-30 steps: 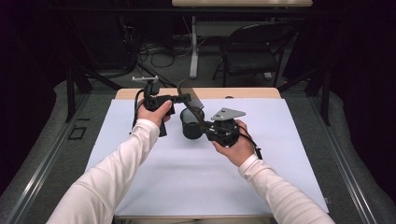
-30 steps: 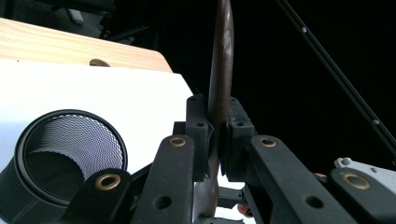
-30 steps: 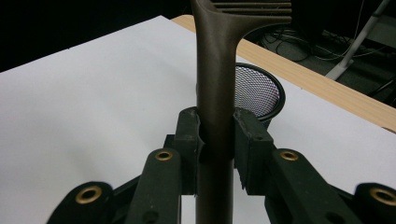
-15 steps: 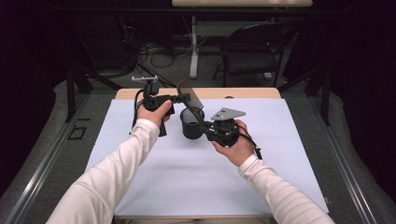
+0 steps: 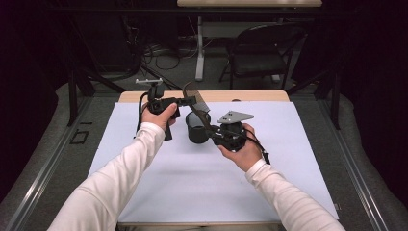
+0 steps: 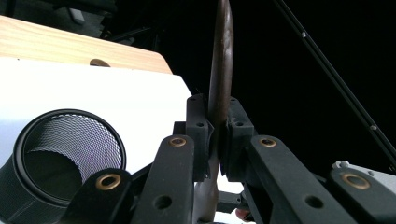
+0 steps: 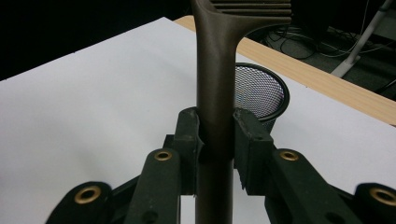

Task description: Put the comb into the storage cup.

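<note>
I have both grippers on one brown spatula (image 5: 194, 103), held in the air over the far part of the table (image 5: 298, 159), near its far edge and left of the middle. My left gripper (image 6: 217, 135) pinches the spatula edge-on: in the left gripper view the thin blade stands upright between the two pads, which press on it from both sides. My right gripper (image 7: 215, 135) clamps the handle lower down; in the right gripper view the handle rises straight through the jaws, both pads tight against it, and widens into the slotted head above. A black mesh cup (image 5: 197, 127) stands on the white sheet just below the spatula, between my two hands. The cup touches neither gripper.
</note>
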A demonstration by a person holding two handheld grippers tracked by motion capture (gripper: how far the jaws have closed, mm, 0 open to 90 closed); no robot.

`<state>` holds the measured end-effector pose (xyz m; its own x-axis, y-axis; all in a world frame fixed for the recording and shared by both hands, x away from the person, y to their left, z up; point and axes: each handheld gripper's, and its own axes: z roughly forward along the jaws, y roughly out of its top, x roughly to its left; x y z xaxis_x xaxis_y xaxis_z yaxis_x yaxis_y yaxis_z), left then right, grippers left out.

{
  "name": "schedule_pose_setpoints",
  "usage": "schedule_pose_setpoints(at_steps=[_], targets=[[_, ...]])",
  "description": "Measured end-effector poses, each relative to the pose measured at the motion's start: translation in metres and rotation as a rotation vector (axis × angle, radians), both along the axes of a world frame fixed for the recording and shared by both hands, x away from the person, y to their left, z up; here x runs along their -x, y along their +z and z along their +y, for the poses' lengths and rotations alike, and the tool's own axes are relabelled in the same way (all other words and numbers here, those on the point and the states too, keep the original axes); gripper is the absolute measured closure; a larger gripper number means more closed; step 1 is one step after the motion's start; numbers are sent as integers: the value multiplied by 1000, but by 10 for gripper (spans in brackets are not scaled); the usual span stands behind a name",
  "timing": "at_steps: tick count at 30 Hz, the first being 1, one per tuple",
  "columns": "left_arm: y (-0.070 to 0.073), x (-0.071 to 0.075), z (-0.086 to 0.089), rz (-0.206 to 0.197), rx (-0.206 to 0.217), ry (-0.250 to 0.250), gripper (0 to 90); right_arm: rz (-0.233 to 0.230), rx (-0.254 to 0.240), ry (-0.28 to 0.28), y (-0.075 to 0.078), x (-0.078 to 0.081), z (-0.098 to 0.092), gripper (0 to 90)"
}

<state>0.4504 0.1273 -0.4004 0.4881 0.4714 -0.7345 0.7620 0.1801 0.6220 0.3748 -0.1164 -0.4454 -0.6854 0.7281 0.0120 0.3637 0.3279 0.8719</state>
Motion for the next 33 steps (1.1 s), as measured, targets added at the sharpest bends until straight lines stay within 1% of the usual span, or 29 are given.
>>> schedule_pose_setpoints(at_steps=[5, 18, 30, 33], targets=[[0, 0, -1, 5, 6, 5, 843, 5, -2, -1, 0, 0, 0, 727], [0, 0, -1, 7, 7, 13, 844, 7, -5, -1, 0, -1, -1, 726], [-1, -1, -2, 6, 6, 14, 844, 21, -10, 0, 0, -3, -1, 723], [-1, -1, -2, 6, 7, 17, 844, 20, -14, -2, 0, -3, -1, 712]])
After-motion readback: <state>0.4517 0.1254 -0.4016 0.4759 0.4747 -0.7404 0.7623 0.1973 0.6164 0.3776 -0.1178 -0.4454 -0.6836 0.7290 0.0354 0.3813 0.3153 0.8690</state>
